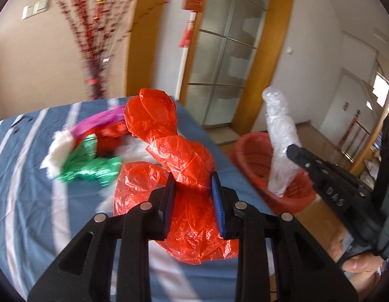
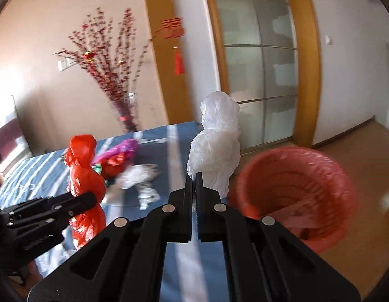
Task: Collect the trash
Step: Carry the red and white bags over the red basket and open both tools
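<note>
Blue cloth with white stripes (image 1: pixel 31 176) spread over the counter, filling the left of both views. Beside the counter's right edge, down on the wooden floor: round red basket lined with thin red plastic (image 2: pixel 295 183), mouth open.

On the striped cloth, toward its far side: a loose heap of trash, with a crumpled magenta foil wrapper (image 1: pixel 98 122) on top, crumpled green foil (image 1: pixel 93 168) just beside it, white crumpled paper (image 1: pixel 57 148) touching the green. Blurred, details hard to make out.

Nearer than the heap, above the cloth: crumpled red plastic bag (image 1: pixel 179 161), twisted into a tall lumpy column, pinched low down by the left gripper (image 1: pixel 193 188). Jaws parted only a little, pressed against the bag's waist on both sides.

Over the cloth's right edge, next to the basket: crumpled clear-white plastic bag (image 2: pixel 215 151), standing upright from the right gripper (image 2: pixel 193 180). Jaws nearly together, a thin fold of the bag caught at the tips. In the left view, bag's lower end in front of the basket's rim.
</note>
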Available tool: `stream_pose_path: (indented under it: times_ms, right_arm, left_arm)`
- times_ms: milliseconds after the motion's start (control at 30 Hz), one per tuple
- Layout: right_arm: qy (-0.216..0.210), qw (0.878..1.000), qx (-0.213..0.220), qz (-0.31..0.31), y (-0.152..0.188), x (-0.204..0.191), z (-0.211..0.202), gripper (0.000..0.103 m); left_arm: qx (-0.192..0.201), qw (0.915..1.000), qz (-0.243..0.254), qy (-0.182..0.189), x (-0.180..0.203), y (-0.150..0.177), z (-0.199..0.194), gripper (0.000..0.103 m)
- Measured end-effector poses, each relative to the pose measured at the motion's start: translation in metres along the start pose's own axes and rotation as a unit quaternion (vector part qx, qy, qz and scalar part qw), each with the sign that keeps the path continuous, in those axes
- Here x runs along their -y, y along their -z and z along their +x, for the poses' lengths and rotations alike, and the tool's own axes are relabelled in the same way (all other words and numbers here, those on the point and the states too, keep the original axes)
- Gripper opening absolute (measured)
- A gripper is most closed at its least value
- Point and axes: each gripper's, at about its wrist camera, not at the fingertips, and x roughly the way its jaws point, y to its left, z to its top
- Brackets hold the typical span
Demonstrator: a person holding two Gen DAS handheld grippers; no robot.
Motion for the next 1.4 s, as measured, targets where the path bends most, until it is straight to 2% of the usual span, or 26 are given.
stream_pose_path:
  times_ms: [233,467,733,1100,1200,1267,1400]
  right_arm:
    - [0.043,0.999,0.002,0.026,0.002,0.044,-0.005,0.003]
    - [0.066,0.996,0.003,0.052,0.005,0.08,-0.007,0.003]
    - [0.078,0.994,-0.001,0.071,0.006,0.11,0.001,0.003]
    - [0.088,0.99,-0.003,0.109,0.003,0.149,0.012,0.003]
    - [0.086,0.989,-0.004,0.122,0.002,0.158,0.017,0.003]
    - [0.083,0.988,-0.007,0.134,0.001,0.164,0.02,0.005]
    - [0.088,0.985,-0.013,0.146,0.004,0.172,0.023,0.014]
  left_arm:
    - [-0.015,0.998,0.031,0.052,0.047,-0.01,0.03,0.028]
    - [-0.035,0.9942,0.045,0.091,0.079,-0.016,0.063,0.028]
    - [-0.054,0.9897,0.059,0.118,0.11,-0.022,0.098,0.028]
    - [-0.07,0.9857,0.064,0.139,0.135,-0.031,0.14,0.028]
    - [-0.075,0.9857,0.062,0.138,0.138,-0.033,0.154,0.033]
    - [-0.078,0.9867,0.057,0.13,0.139,-0.032,0.16,0.053]
    - [-0.085,0.9889,0.047,0.113,0.13,-0.03,0.166,0.062]
